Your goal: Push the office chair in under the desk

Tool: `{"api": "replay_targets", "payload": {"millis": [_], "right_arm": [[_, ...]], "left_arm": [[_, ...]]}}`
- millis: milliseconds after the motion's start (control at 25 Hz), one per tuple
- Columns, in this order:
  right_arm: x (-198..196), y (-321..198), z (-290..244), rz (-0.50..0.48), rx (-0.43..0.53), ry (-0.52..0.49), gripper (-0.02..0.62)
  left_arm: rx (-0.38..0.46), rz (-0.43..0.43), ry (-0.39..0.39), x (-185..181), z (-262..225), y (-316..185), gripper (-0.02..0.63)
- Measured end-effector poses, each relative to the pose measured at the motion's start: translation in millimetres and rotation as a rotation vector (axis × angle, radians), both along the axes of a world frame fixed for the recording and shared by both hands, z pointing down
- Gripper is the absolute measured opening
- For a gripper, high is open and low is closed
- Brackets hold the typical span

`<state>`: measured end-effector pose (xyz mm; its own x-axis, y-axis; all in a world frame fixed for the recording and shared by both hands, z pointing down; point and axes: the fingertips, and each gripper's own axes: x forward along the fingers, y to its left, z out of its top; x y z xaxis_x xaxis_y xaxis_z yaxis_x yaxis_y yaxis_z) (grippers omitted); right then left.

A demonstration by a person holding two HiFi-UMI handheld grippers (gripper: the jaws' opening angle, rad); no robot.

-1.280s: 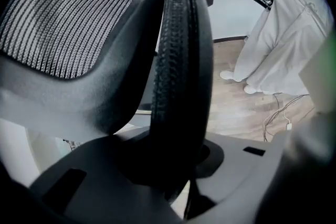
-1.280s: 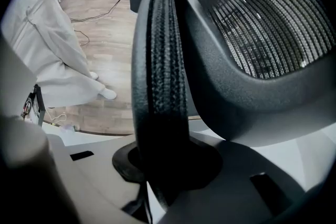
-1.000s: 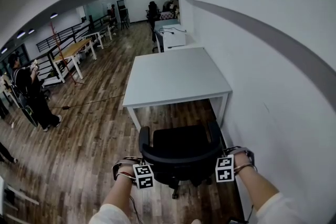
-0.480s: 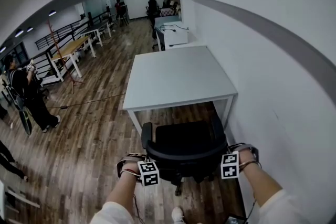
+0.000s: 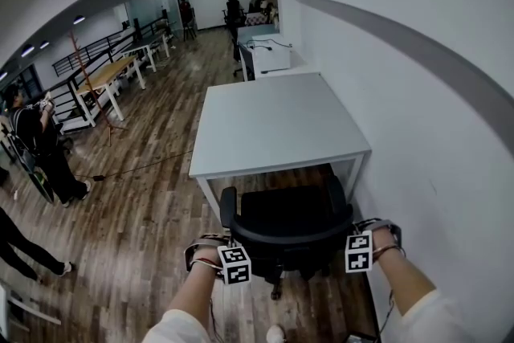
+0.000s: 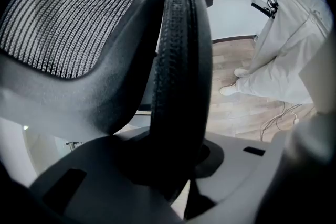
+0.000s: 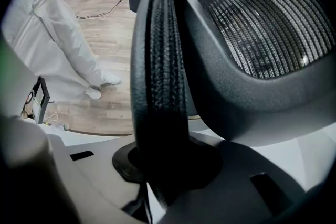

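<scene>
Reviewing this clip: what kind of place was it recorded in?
Most likely an open-plan office or shared workspace. A white desk stands against the wall with a black office chair in front of it, and more tables line a long wood floor.

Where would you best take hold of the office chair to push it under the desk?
Grip the backrest rim at both ends, from behind: the office chair faces the desk, and the narrow rim fits the left gripper and right gripper.
</scene>
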<state>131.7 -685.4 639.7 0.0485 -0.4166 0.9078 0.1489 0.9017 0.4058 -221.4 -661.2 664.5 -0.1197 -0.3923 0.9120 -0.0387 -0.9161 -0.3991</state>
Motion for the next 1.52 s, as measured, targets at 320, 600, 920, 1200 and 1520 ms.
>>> {"api": "replay_targets", "payload": {"millis": [320, 600, 920, 1200, 1520], "right_arm": [[-8.8, -35.4, -0.4, 0.012, 0.004, -0.006, 0.098], [-12.9, -60.3, 0.0, 0.021, 0.011, -0.011, 0.098], [-18.7, -92.8, -3.8, 0.015, 0.009, -0.011, 0.098], [-22.6, -129.6, -0.8, 0.005, 0.005, -0.017, 0.098], [-26.5, -177.6, -1.4, -0.013, 0.009, -0.008, 0.098]], "left_arm": [[-0.002, 0.016, 0.001, -7.9, -0.3, -39.5, 0.084], [-0.006, 0.025, -0.002, -11.9, 1.7, -66.6, 0.084], [-0.002, 0.021, -0.003, -17.7, -2.6, -98.2, 0.084], [-0.005, 0.009, -0.005, -20.3, -0.5, -132.0, 0.084], [0.008, -0.014, -0.004, -25.9, -0.6, -174.7, 0.084]]}}
